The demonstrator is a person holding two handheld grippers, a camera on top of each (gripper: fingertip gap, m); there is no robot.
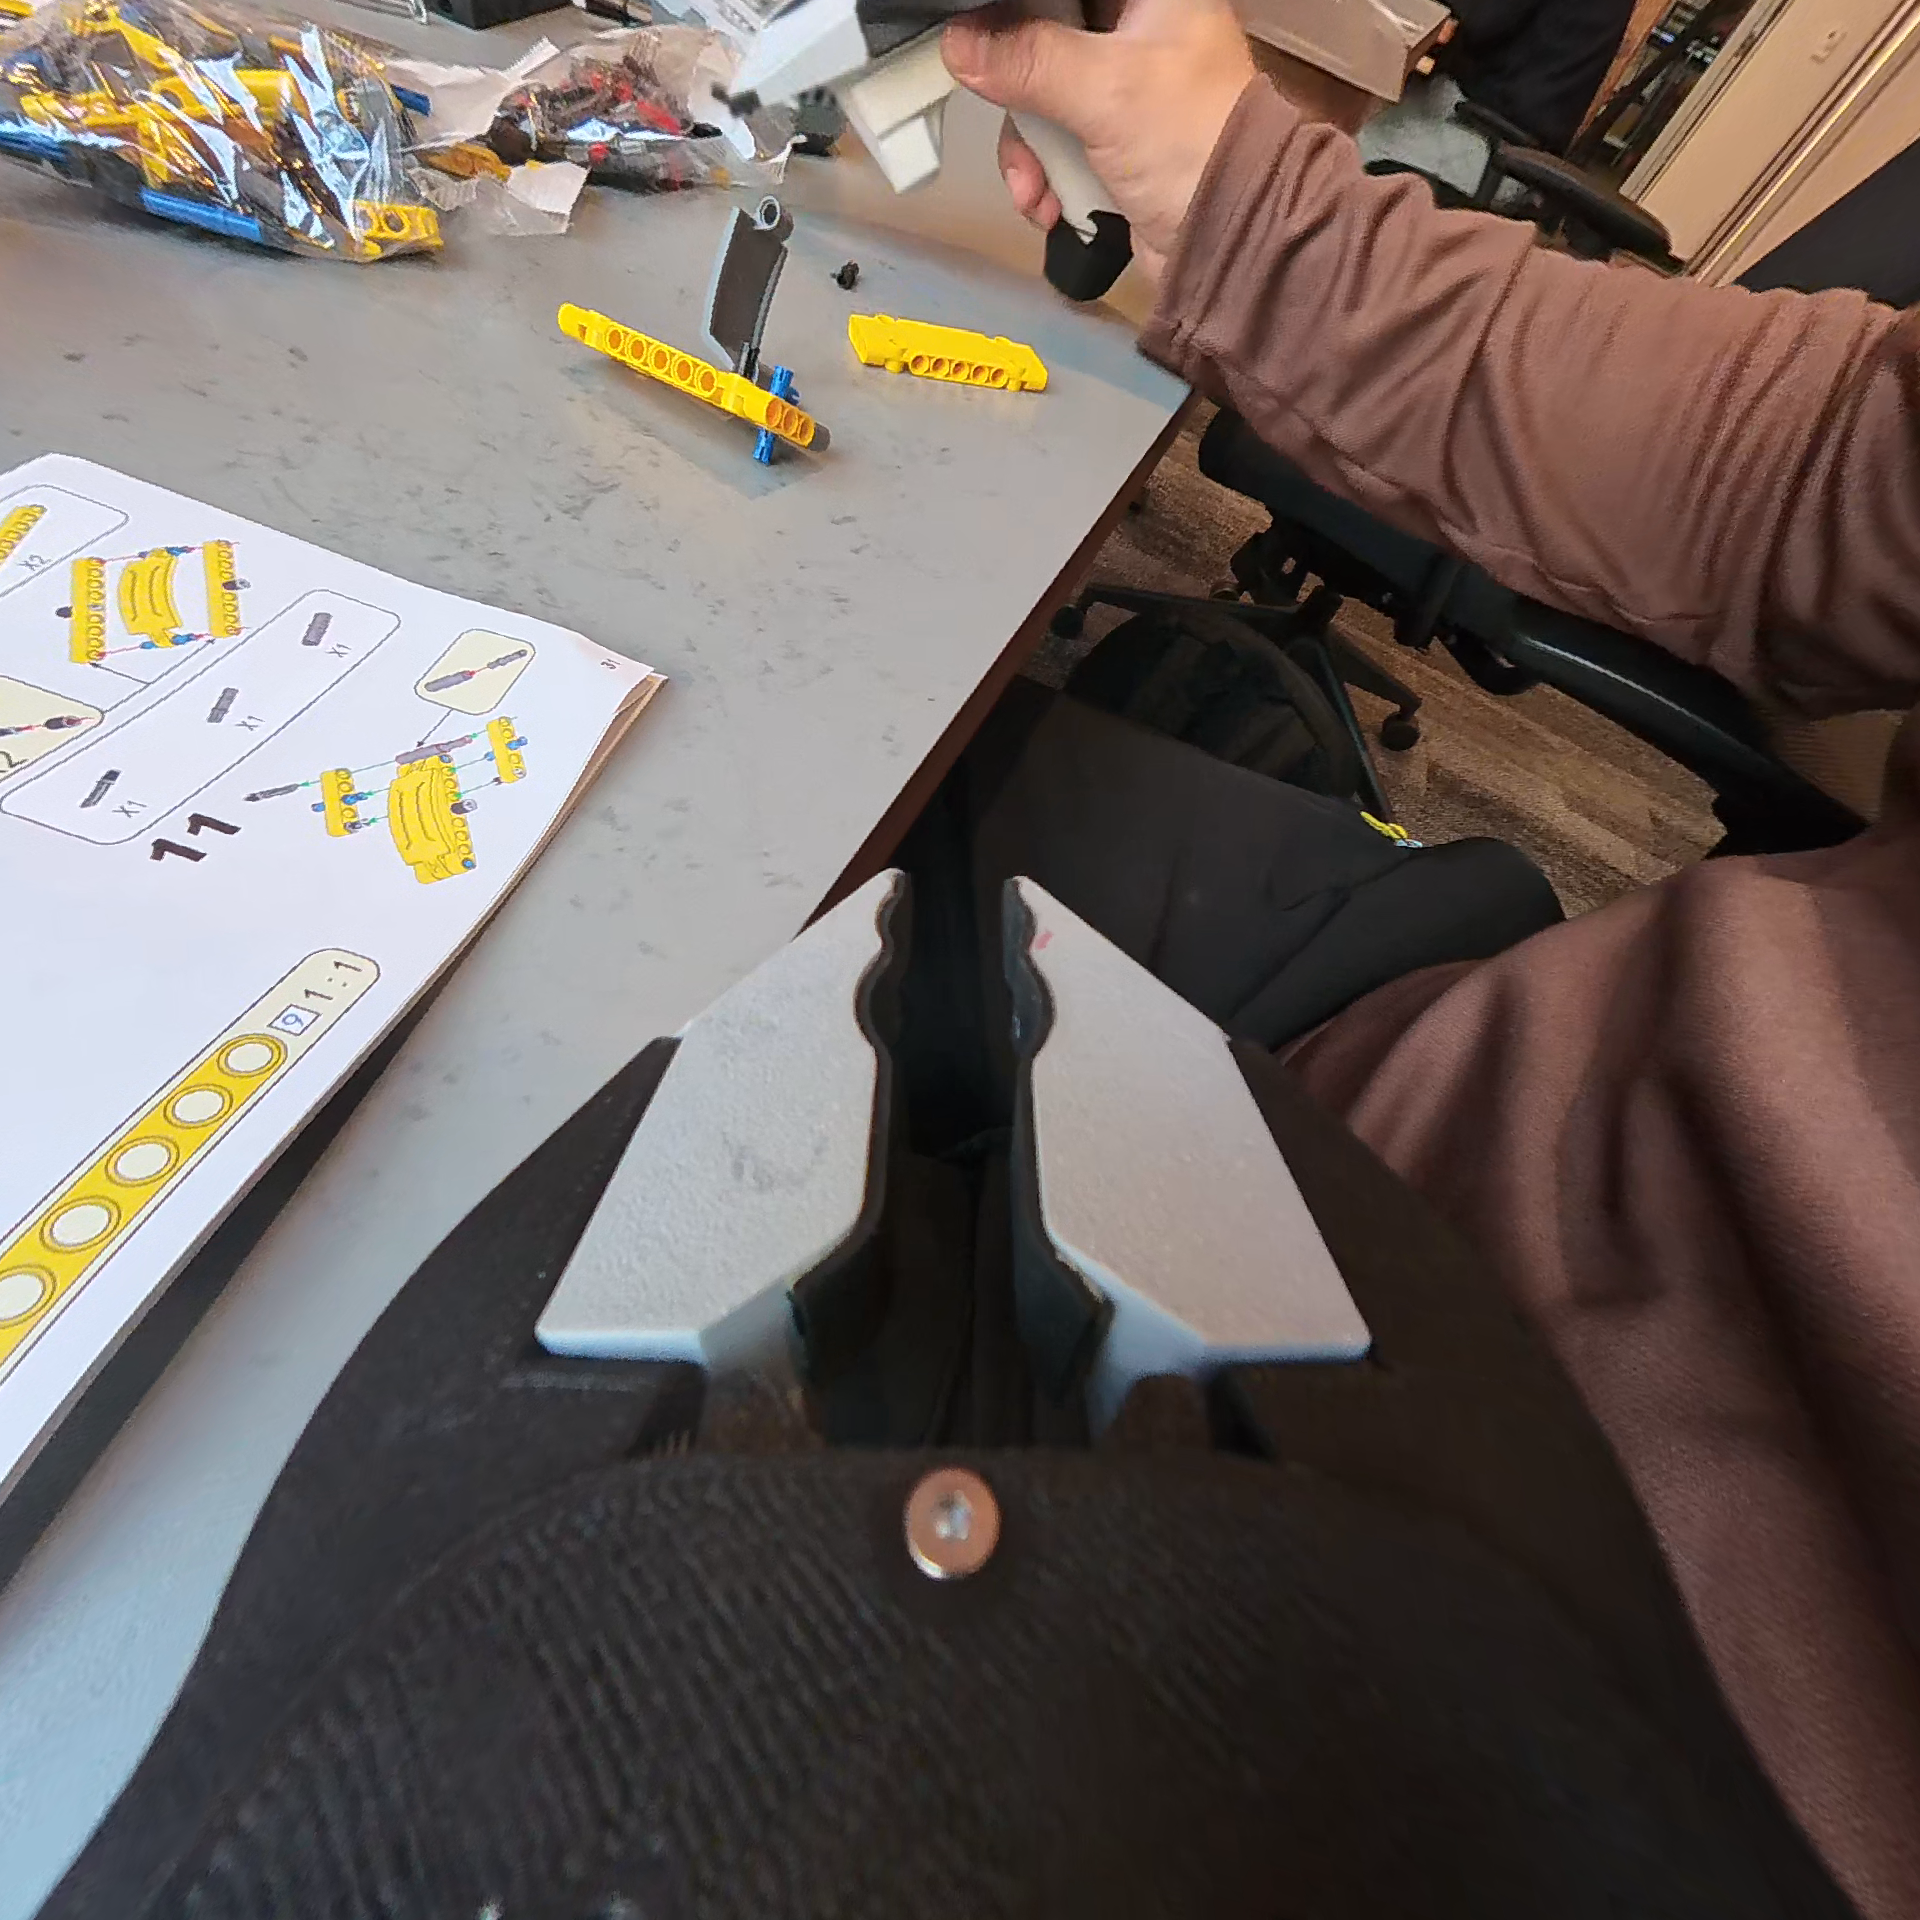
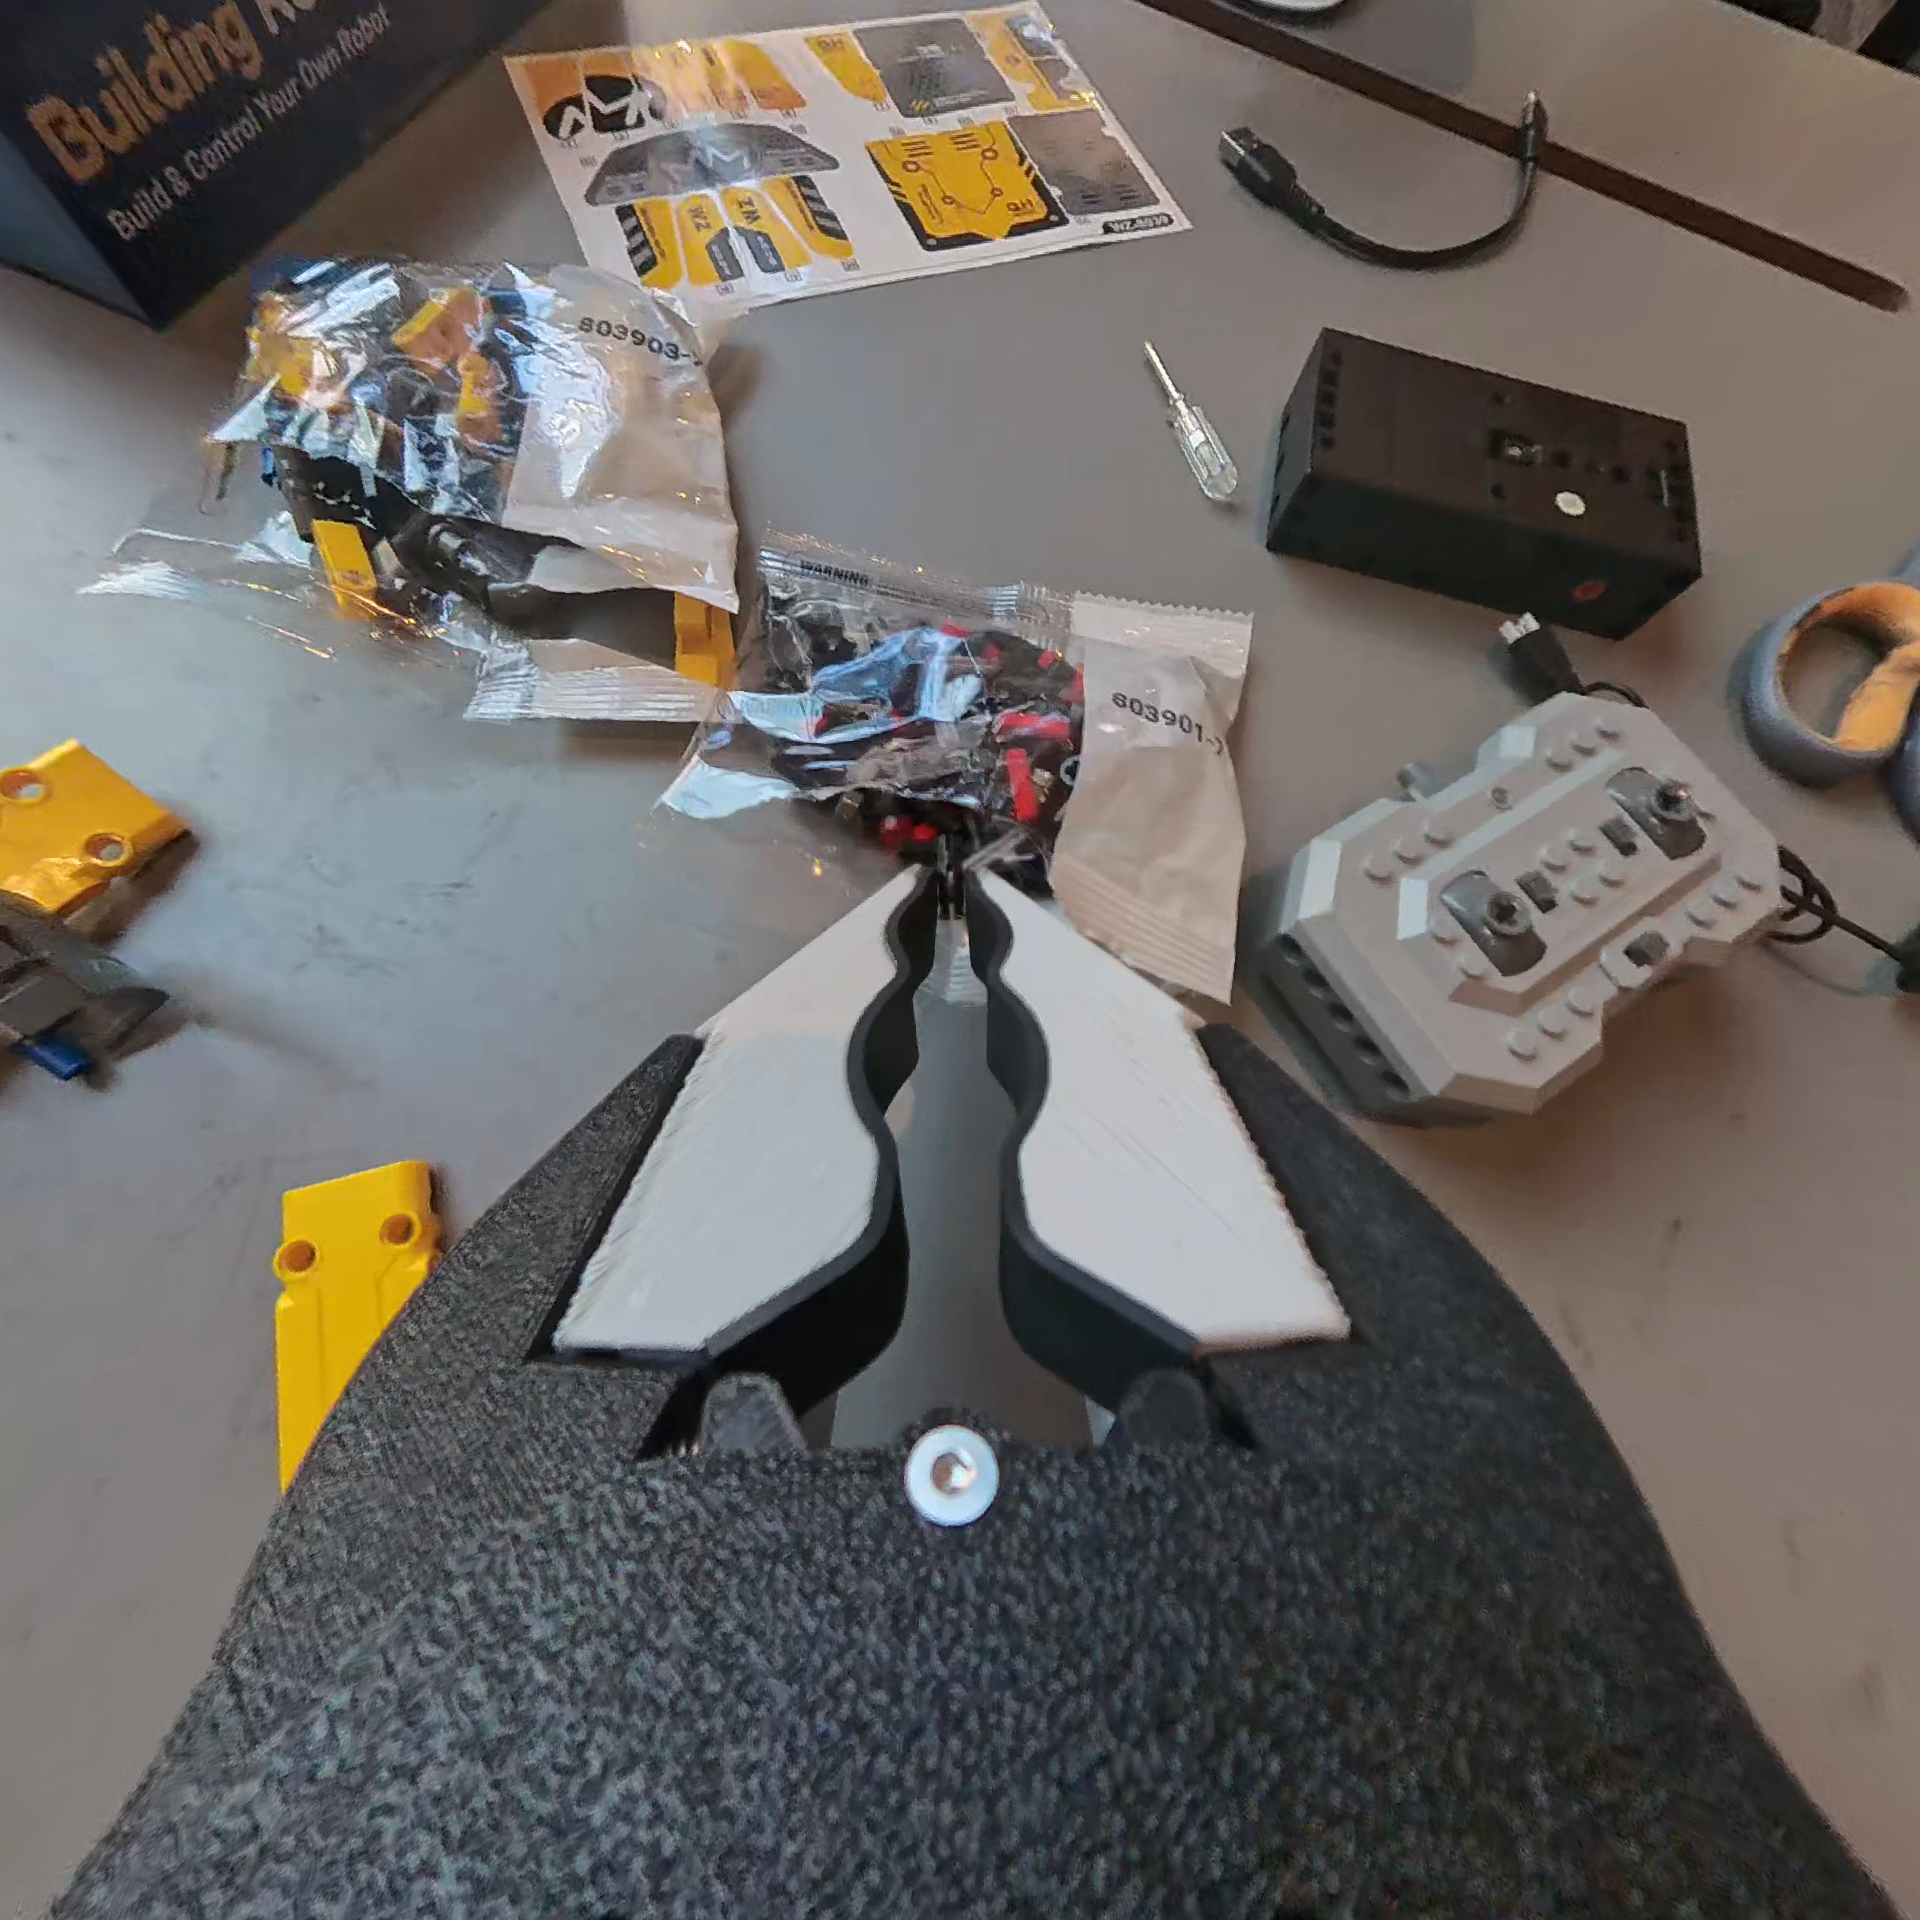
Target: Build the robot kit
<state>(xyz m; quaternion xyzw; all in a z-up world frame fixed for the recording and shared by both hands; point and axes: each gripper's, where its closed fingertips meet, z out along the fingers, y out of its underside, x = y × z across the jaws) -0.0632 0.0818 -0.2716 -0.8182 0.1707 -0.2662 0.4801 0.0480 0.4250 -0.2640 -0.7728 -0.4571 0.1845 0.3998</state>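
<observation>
Your right gripper has its fingers pinched on a small black pin, right at the parts bag mouth. Your left gripper hangs slightly apart, empty, off the table edge beside the booklet.

Soft even daylight, faint shadows; glare on plastic bags; wide-angle edge warp; slight motion blur.

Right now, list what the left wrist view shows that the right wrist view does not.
Left wrist view only: the instruction booklet, the open left gripper past the table edge, the person's sleeve and an office chair.

Right wrist view only: sticker sheet, screwdriver, black box, grey module, and the right gripper pinching a small black piece.

Both: grey table, parts bags, yellow beams.
</observation>
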